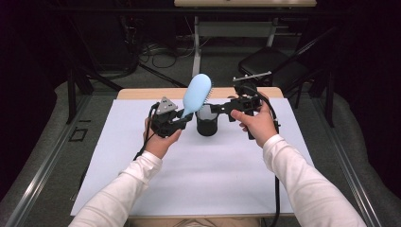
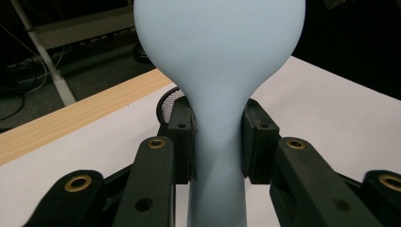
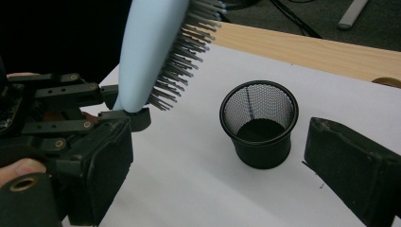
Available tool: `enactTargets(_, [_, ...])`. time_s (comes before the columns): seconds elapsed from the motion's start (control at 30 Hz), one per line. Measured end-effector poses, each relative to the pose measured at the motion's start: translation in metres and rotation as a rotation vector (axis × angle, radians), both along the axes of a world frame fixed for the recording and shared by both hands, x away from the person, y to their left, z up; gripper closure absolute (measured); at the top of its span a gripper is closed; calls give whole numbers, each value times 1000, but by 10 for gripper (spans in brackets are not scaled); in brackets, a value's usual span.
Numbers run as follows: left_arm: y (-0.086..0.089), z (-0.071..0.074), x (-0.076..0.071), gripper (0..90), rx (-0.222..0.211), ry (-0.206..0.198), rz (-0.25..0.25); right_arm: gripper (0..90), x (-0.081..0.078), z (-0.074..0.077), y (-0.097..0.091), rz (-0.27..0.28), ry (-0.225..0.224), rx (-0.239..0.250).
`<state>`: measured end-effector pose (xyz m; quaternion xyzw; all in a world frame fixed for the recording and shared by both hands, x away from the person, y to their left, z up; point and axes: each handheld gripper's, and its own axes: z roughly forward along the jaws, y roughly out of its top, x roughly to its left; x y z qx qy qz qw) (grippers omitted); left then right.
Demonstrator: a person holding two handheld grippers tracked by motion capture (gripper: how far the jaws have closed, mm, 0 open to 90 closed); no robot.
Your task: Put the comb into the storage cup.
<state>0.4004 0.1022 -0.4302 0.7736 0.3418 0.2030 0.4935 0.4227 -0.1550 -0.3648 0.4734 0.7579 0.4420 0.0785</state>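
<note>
My left gripper [image 1: 184, 117] [image 2: 218, 137] is shut on the narrow neck of a light-blue hairbrush [image 1: 197, 92] [image 2: 220, 56] [image 3: 146, 52]. The brush head stands up and leans right over a black mesh cup [image 1: 207, 124] [image 2: 169, 101] [image 3: 259, 127], with the bristles facing my right gripper. The cup stands upright and empty on the white sheet. My right gripper [image 1: 217, 108] [image 3: 220, 142] is open just right of the cup, its jaws wide apart with nothing gripped. In the right gripper view, the left gripper [image 3: 127, 111] and a fingertip of the hand holding it show at the left.
A white sheet [image 1: 198, 179] covers most of the wooden table [image 1: 142, 93]. Behind the table are a black chair [image 1: 269, 64], a desk frame [image 1: 196, 45] and cables on the floor. Both sleeved forearms come in from the bottom.
</note>
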Motion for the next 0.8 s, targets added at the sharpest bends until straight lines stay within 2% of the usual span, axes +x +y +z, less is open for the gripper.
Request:
enactTargets(0.47, [-7,-3,-2,697,-5,1,-25,97,7,4,11,8,6,24])
enactTargets(0.6, [-9,-4,-3,697,-8,1,-32,103,9,5,12,12,9,54])
enactTargets(0.8, [-11,-5,-5,697,-11,0,-44,106,11,5,10,3,10,58])
